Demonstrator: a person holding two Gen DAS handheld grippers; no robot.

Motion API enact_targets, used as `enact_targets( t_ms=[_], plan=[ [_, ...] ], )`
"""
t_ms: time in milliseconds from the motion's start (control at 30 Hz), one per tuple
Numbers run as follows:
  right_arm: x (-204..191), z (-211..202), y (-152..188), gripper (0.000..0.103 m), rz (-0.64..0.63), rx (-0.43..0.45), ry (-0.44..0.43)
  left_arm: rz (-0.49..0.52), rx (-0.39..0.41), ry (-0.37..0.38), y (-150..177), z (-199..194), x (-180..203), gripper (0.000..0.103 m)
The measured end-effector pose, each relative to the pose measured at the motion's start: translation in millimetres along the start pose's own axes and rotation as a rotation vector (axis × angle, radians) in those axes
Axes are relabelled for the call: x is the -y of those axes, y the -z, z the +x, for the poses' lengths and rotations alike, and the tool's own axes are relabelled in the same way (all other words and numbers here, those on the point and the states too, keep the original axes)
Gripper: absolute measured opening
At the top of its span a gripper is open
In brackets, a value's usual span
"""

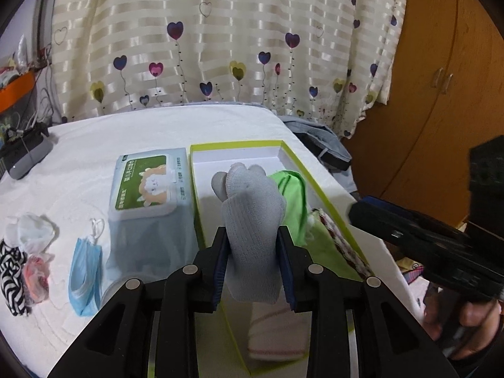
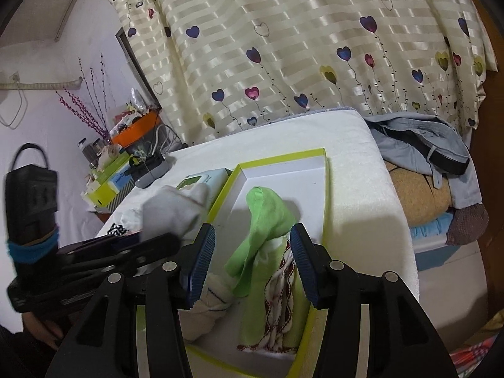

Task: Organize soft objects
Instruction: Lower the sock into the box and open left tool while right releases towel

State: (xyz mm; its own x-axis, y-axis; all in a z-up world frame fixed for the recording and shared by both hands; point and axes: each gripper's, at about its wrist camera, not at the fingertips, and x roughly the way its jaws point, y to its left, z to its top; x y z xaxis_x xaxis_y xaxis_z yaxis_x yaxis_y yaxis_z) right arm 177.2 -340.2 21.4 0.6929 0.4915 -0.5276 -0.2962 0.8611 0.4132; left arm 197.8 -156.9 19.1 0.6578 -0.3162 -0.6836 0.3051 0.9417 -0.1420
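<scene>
My left gripper (image 1: 253, 239) is shut on a grey knit glove (image 1: 252, 220) and holds it above the yellow-rimmed white box (image 1: 236, 157); the glove also shows in the right wrist view (image 2: 171, 211). My right gripper (image 2: 252, 245) is open and empty, hovering over a green cloth (image 2: 267, 220) and a patterned towel (image 2: 283, 299) that lie inside the box (image 2: 283, 170). A rolled white sock (image 2: 211, 302) lies in the box's near left part. The green cloth also shows in the left wrist view (image 1: 293, 195).
On the white towel-covered table (image 1: 78, 173) lie a wet-wipes pack (image 1: 148, 186), a blue face mask (image 1: 85, 271), a zebra-patterned cloth (image 1: 11, 271) and white and pink items (image 1: 34, 242). A grey device (image 1: 26, 154) sits far left. Clothes (image 2: 419, 145) are piled right.
</scene>
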Motion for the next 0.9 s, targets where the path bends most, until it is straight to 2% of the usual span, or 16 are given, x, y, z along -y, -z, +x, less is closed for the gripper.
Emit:
enact_targets(
  t_ms=[133,333,900],
  plan=[
    [-2,-4,1,0.051,-0.009,0.006,-0.008,-0.014,-0.022,0.008,-1,10,-2,0.032],
    [-5,-7,3,0.051,-0.003,0.005,-0.002,-0.011,-0.008,0.016,1,5,-3,0.033],
    [-50,-45,33,0.051,-0.041,0.023,0.012,-0.014,0.074,0.043,46,-80,-3,0.033]
  ],
)
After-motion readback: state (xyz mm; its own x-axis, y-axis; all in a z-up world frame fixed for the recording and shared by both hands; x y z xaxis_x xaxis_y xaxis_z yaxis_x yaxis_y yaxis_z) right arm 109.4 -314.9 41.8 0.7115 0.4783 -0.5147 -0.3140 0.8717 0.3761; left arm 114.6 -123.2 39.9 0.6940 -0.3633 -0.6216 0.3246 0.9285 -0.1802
